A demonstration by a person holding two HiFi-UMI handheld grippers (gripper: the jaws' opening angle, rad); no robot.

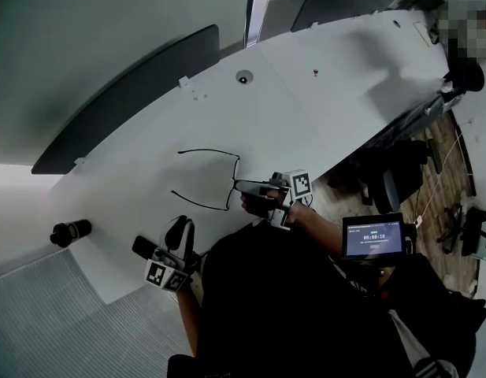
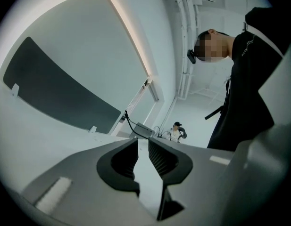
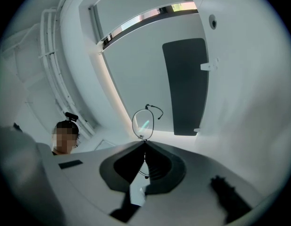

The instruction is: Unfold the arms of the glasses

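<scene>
Right gripper view: right gripper [image 3: 145,145] jaws clamped on glasses [image 3: 143,123]; left gripper [image 2: 143,149], 7 o'clock, jaws narrowly apart, empty.

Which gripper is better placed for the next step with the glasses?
Right, most likely. The right gripper is shut on the glasses, which already look unfolded, so it can lay them down. The left gripper is empty, jaws slightly apart, and stands apart from them.

The glasses [image 1: 203,150] hang over the table [image 1: 306,93], left of the right gripper [image 1: 239,185].
</scene>
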